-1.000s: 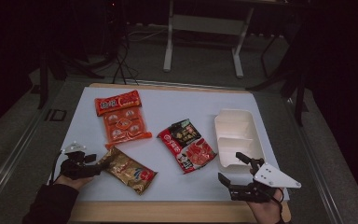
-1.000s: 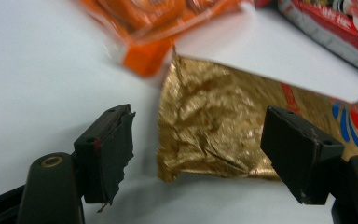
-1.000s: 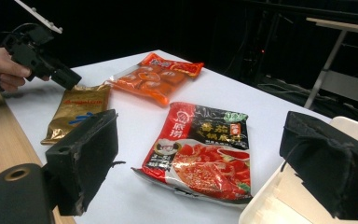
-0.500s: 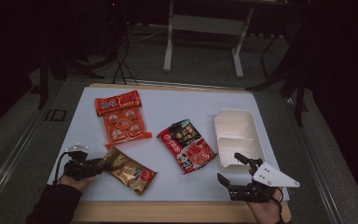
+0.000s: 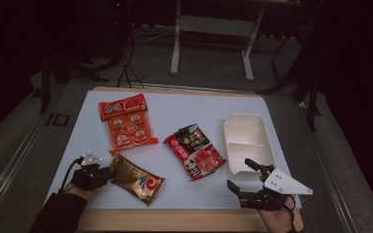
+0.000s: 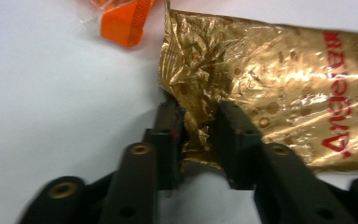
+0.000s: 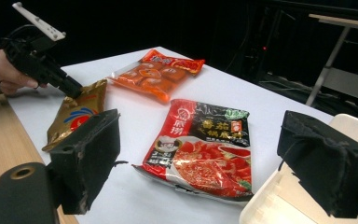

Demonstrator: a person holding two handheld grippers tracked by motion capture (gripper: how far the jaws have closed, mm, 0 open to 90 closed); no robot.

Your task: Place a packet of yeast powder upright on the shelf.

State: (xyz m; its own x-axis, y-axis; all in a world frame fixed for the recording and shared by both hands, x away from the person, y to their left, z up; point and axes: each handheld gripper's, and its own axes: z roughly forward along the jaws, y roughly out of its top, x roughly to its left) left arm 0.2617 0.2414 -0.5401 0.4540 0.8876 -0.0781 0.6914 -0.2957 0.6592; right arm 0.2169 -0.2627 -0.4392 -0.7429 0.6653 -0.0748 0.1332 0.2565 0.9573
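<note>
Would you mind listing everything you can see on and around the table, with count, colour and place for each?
gold packet: one, gold foil with red print, near left of the table, its crumpled end between the left gripper's jaws
orange packet: one, orange, far left of the table, lying flat
red and black packet: one, red and black, middle of the table
tray: one, white, two compartments, right side of the table
table: one, white top with a wooden edge
metal stand: one, pale grey, on the floor beyond the table
left gripper: one, black, jaws just closing, pinching the gold packet's end
right gripper: one, black with a grey plate, jaws apart, near right of the table, beside the tray
</note>
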